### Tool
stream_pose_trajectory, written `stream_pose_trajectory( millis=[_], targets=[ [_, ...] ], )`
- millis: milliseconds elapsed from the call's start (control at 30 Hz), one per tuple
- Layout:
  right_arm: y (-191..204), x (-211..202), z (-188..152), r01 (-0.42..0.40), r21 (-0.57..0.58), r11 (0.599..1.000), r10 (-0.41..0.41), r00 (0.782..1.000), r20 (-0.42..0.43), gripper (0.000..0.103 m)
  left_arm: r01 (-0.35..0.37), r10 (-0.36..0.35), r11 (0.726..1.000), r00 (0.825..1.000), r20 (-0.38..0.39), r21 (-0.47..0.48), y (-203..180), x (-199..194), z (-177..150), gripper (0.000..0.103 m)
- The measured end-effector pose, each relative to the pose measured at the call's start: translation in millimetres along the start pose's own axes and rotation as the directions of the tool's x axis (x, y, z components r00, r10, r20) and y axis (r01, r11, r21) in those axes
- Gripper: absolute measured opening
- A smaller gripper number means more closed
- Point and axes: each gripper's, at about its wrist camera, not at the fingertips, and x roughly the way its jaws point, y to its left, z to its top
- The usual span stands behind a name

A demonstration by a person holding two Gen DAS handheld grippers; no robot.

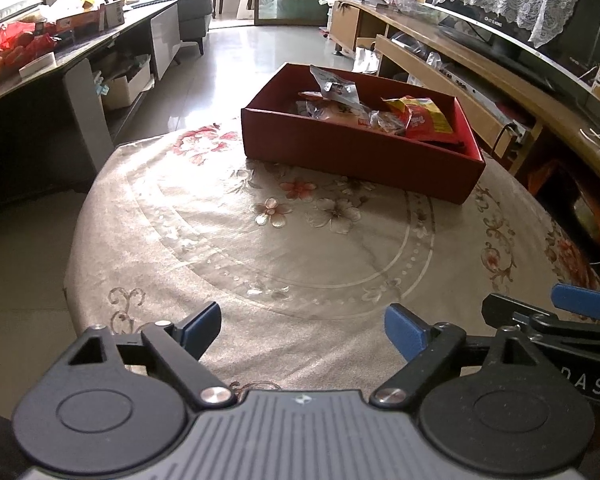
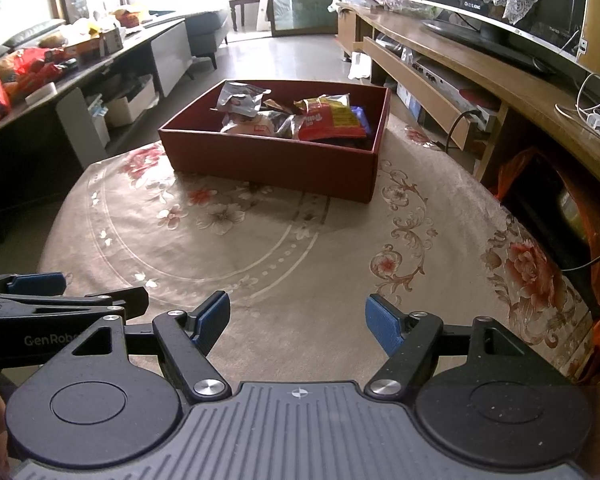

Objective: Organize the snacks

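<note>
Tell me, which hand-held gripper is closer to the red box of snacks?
Neither, really. The left hand-held gripper and right hand-held gripper sit side by side, both open and well short of the red box.

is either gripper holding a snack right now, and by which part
Nothing is held. The left gripper and right gripper are open and empty; the snacks lie in the red box.
</note>
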Motion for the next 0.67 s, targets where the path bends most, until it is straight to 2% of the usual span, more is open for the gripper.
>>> stream_pose_trajectory(
  millis=[667],
  targets=[
    [0.0,0.8,1.4,-0.017,-0.002,1.000,0.017,1.000,-0.003,0.081,-0.032,0.032,0.999,0.999,0.044,-0.001,1.3,-3.1,-0.2,0.097]
  ],
)
